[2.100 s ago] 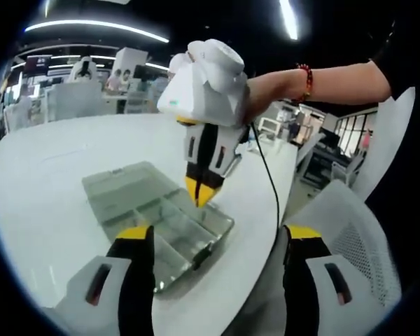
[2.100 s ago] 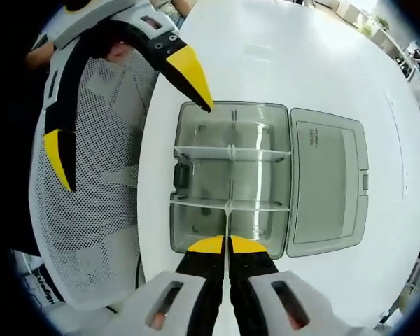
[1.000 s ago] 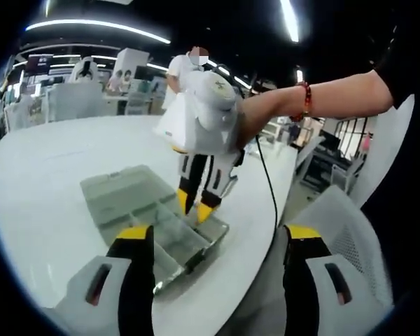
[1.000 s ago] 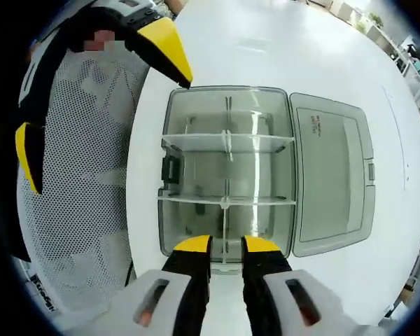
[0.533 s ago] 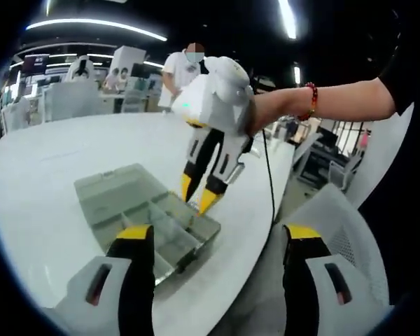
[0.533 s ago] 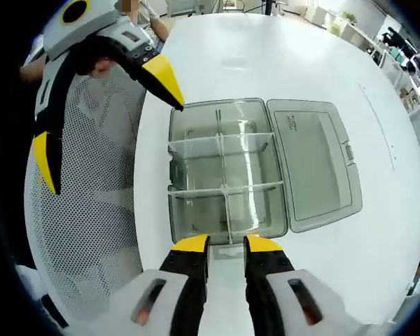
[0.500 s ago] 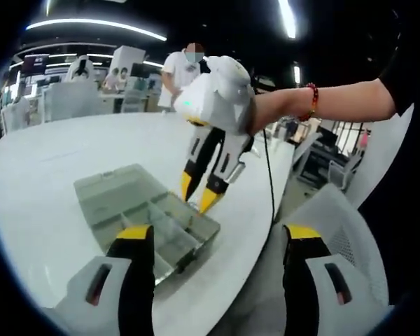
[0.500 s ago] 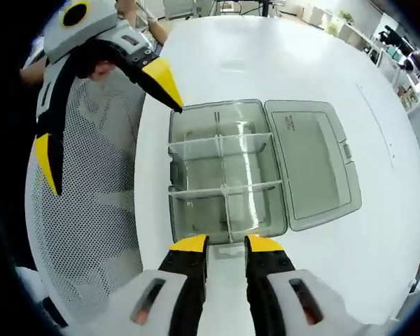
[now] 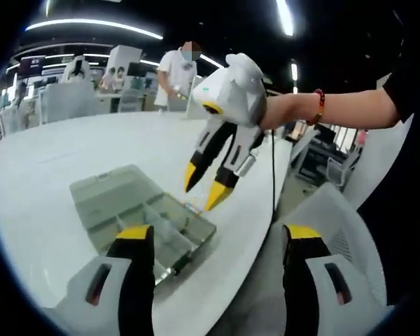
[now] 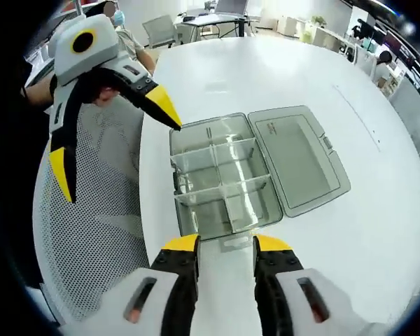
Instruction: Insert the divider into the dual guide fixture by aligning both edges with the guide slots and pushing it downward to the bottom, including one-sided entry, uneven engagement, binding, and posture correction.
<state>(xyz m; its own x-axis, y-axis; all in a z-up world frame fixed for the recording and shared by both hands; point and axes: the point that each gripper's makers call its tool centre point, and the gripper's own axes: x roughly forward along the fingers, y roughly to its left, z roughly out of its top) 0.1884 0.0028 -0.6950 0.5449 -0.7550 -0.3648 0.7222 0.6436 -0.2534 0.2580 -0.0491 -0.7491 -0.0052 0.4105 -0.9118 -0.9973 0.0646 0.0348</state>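
Beyond the clear box (image 9: 136,213), a person (image 9: 176,70) stands.

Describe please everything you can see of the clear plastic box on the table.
The clear plastic box lies near the edge of the white table, its hinged lid swung fully open and lying flat beside it. It looks like greyish see-through plastic. Thin clear dividers stand inside and split the tray into compartments, which look empty. A dark latch sits on the side wall away from the lid. Neither gripper touches it; both are open.
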